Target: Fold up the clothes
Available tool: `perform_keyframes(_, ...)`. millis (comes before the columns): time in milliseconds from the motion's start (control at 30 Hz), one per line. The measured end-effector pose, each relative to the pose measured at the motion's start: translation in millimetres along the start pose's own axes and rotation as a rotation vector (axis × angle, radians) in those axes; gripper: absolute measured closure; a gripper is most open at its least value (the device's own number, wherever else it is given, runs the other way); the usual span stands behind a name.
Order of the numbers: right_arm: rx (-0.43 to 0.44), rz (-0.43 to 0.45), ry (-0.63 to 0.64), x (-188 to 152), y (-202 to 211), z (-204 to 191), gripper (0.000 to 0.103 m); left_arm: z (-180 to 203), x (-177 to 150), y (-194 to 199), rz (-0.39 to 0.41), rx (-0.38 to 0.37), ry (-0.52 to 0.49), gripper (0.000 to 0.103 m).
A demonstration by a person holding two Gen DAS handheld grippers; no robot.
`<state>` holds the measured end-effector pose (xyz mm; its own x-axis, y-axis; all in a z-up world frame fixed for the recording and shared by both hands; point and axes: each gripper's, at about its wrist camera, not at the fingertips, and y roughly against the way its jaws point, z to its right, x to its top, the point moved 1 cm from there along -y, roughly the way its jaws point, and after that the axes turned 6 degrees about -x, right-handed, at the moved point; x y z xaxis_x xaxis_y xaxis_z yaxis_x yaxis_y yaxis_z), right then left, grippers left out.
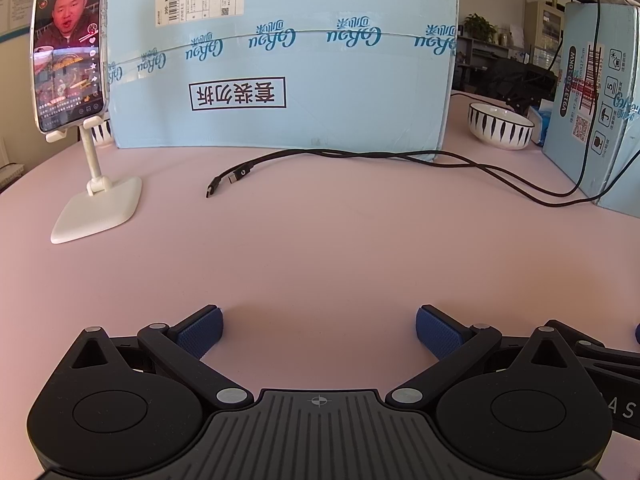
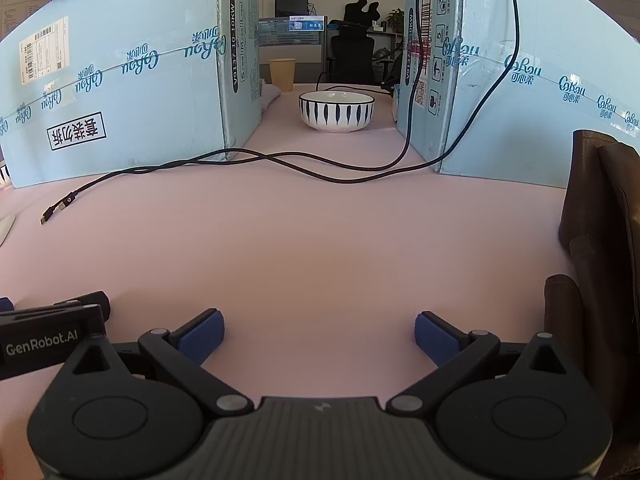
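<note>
while both my claws hang low over the pink table [image 2: 320,232], my left gripper [image 1: 319,330] and right gripper [image 2: 319,334] each stand with jaws spread wide and nothing between the blue pads. the only cloth i can see, a dark brown garment [image 2: 600,240], lies bunched at the right edge of the right wrist view, just beside my right claw and absent from the left view. its visible part runs away from me toward the blue carton [image 2: 520,92] behind it, so i judge its long axis near-to-far; its outline is cut off, so which end is which i cannot tell. likely faults: pinching several layers at once in the heap, or dragging cloth into the black cable [image 2: 240,158] and striped bowl [image 2: 337,112], since both sit within sweep of an unfolding garment.
</note>
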<state>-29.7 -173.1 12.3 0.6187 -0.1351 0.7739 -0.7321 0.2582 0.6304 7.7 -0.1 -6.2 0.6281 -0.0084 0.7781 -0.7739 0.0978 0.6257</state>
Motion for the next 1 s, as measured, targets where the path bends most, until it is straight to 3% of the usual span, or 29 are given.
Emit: perform_keyframes(1000, -0.004, -0.004, 0.001, 0.4, 0.7, -0.6, 0.0, 1.6, 0.4, -0.2, -0.003, 0.001, -0.001, 0.0)
